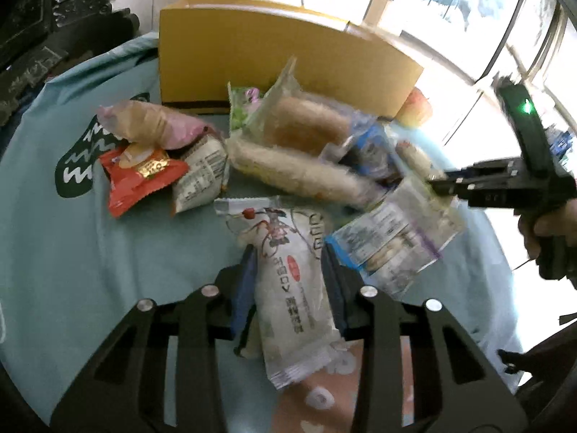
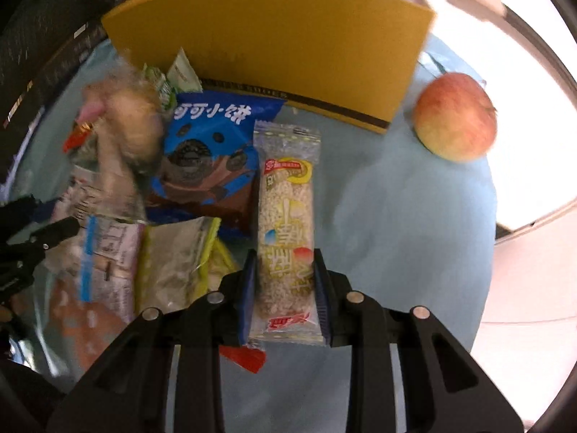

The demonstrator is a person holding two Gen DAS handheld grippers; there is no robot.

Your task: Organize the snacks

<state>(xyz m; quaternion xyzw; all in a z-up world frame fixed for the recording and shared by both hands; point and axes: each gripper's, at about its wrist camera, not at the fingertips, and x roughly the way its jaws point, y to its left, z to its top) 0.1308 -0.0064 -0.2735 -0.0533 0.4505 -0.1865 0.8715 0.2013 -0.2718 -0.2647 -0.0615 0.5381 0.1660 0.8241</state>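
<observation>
My left gripper [image 1: 288,252] is shut on a white snack packet with red and brown print [image 1: 288,281], held over the blue cloth. My right gripper [image 2: 286,263] is shut on a clear rice-bar packet with yellow print [image 2: 286,227]. A pile of snacks lies in front of a yellow cardboard box [image 1: 274,54], which also shows in the right wrist view [image 2: 274,47]: a red packet [image 1: 139,178], a pink-wrapped roll [image 1: 151,124], long rice bars [image 1: 299,169] and a blue cookie bag [image 2: 212,151]. The right gripper's body [image 1: 505,184] shows at the right of the left wrist view.
An apple [image 2: 456,115] sits on the blue cloth [image 2: 396,216] right of the box. A zip bag of biscuits [image 1: 393,238] lies right of my left gripper. Dark carved furniture [image 1: 43,18] stands at the back left. Bright windows are at the right.
</observation>
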